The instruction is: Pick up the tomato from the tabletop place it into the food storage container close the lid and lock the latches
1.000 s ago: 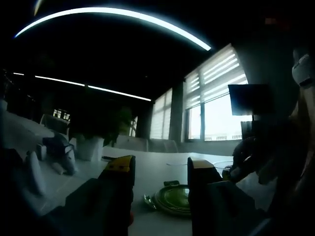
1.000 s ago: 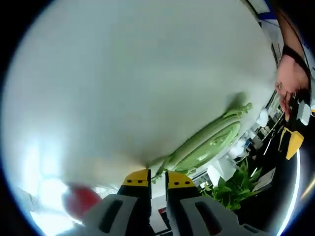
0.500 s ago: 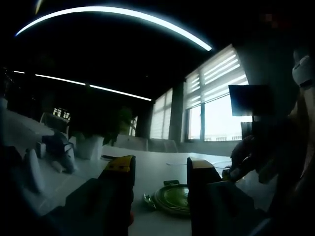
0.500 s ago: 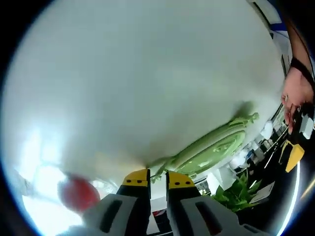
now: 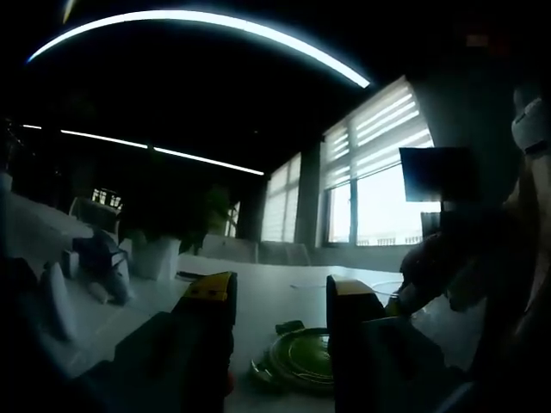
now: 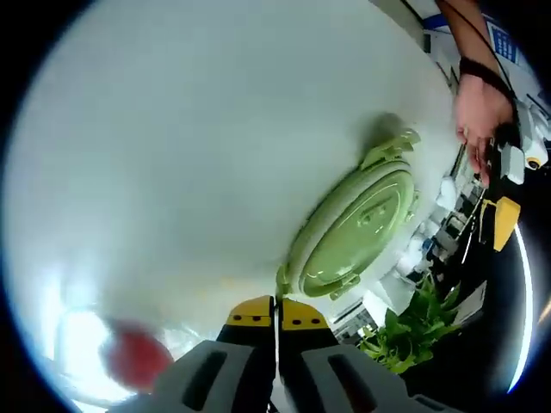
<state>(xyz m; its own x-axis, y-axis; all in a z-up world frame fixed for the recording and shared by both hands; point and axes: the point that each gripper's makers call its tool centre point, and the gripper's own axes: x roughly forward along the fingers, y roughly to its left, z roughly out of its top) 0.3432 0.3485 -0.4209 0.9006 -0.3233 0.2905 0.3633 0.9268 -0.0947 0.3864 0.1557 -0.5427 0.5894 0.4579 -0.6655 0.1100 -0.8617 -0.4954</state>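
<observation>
Tomato [image 6: 138,357] sits low left in the right gripper view, red and blurred, inside what looks like a clear container [image 6: 185,331] whose rim is washed out by glare; can't tell how it rests in there. Right gripper [image 6: 275,311]: yellow-tipped jaws pressed together, no gap visible, nothing seen between them. Tips hover just past the near edge of the green lid [image 6: 357,232], can't tell if they touch it. Lid lies flat on the white tabletop [image 6: 198,129], latch tabs sticking out at its far end and its near end. Far right in the same view, a hand [image 6: 478,112] holds the left gripper [image 6: 506,222], only one yellow tip readable there. A leafy plant [image 6: 413,331] shows past the table edge, low right.

Left gripper view: left gripper [image 5: 280,297] jaws wide apart, empty, nothing touching either tip. Green lid [image 5: 301,361] lies on the tabletop [image 5: 267,297] between and beyond the jaws, its right part hidden behind the right jaw. This view is very dark, backlit by the windows [image 5: 379,181]. Right of the lid a dark shape, hand or gripper, sits over the clear container's rim [image 5: 387,288], too dark to tell apart. White planter [image 5: 157,256] with a dark plant stands far left on the table; ceiling light strips [image 5: 198,26] overhead.
</observation>
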